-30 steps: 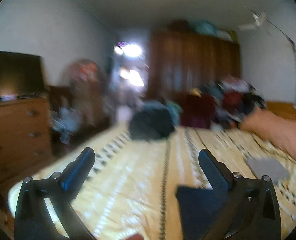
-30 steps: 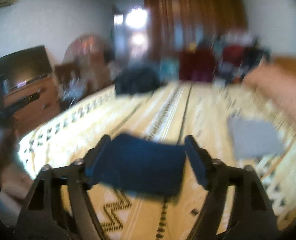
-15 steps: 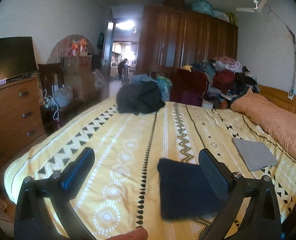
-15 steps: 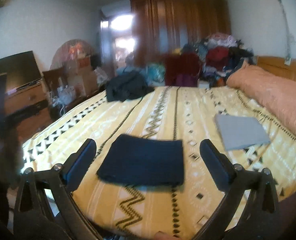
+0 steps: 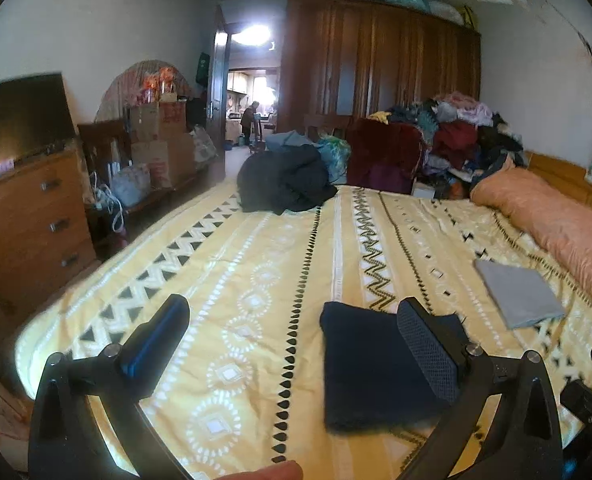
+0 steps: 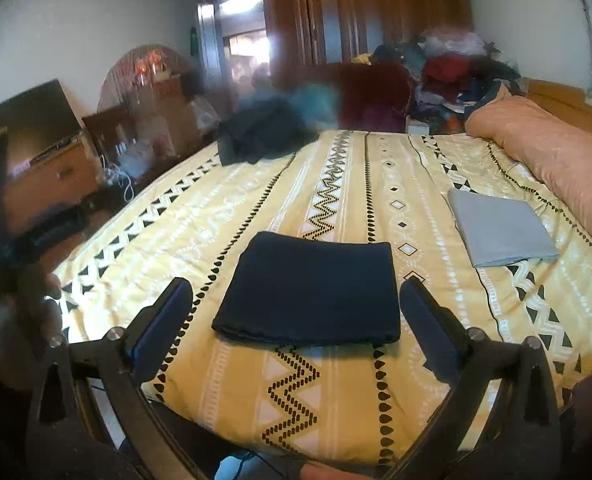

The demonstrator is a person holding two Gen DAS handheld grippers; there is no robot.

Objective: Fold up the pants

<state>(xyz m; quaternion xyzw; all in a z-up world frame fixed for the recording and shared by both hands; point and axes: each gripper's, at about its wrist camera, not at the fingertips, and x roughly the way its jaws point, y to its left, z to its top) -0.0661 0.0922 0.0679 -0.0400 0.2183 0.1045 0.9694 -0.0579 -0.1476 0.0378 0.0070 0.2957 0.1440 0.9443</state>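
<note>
With both the left gripper (image 5: pixel 294 330) and right gripper (image 6: pixel 296 308) spread wide and empty, the folded pants (image 6: pixel 310 294) just ahead could be snagged and unfolded by a careless pass.

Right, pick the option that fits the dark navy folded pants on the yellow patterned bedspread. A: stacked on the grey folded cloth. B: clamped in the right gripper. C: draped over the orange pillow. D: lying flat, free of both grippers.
D: the dark navy folded pants lie flat on the yellow patterned bedspread, with the right gripper and left gripper open and empty above it.
</note>
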